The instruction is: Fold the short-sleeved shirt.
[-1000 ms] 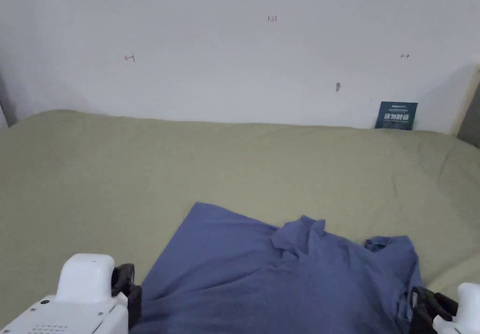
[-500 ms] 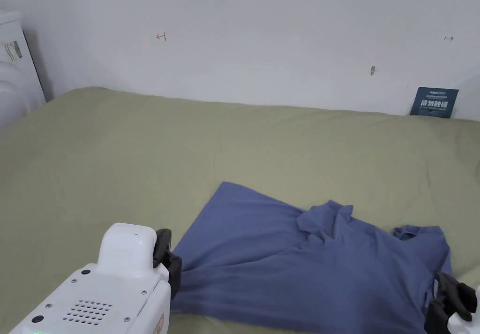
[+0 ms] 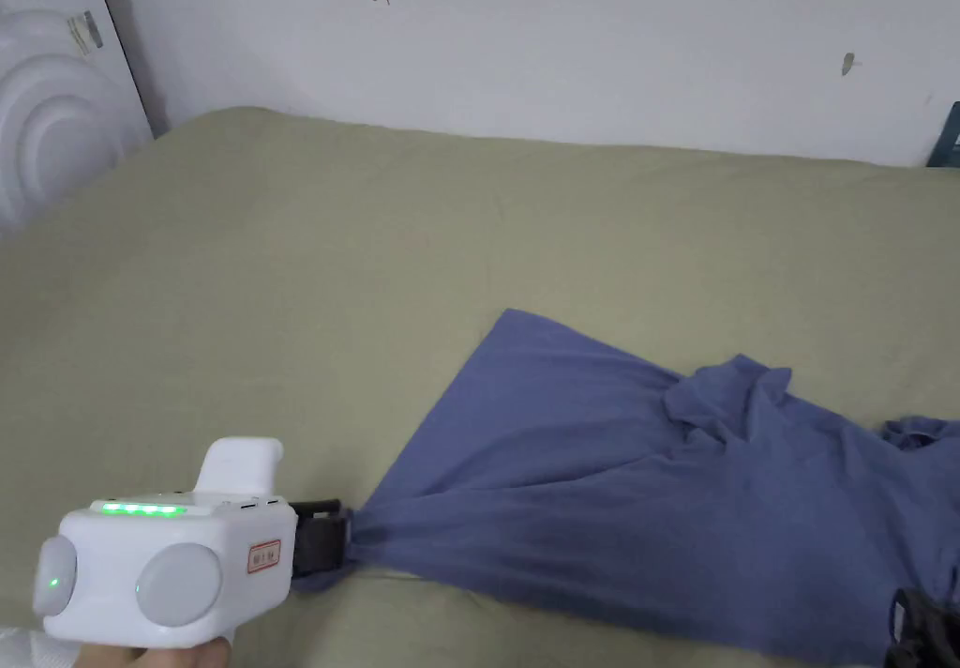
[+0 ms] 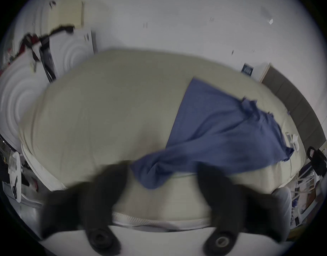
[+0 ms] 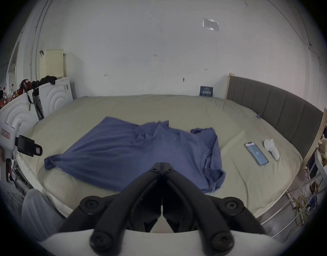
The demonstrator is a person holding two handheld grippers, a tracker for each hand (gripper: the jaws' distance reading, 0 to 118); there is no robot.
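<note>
A blue short-sleeved shirt [image 3: 609, 501] lies spread and wrinkled on the olive bed [image 3: 281, 276], its bottom-left corner drawn out to a point. My left gripper [image 3: 323, 540] lies on its side right at that corner. In the left gripper view its jaws stand wide apart with the bunched corner of the shirt [image 4: 223, 130] lying between them, unpinched; the picture is blurred. From the right gripper view the left gripper [image 5: 32, 150] hangs just left of the shirt [image 5: 140, 149]. My right gripper [image 5: 161, 165] is shut over the shirt's near edge, with no cloth seen between its tips, and also shows at the head view's bottom right as right gripper [image 3: 923, 625].
A phone [image 5: 256, 153] and a white object [image 5: 271, 148] lie on the bed right of the shirt. A grey headboard [image 5: 273, 104] bounds the right side, a white cabinet [image 3: 52, 107] the left. A wall runs behind the bed.
The head camera has swung left and down. My left gripper has moved left and rolled onto its side, and the shirt's left corner is now stretched out toward it.
</note>
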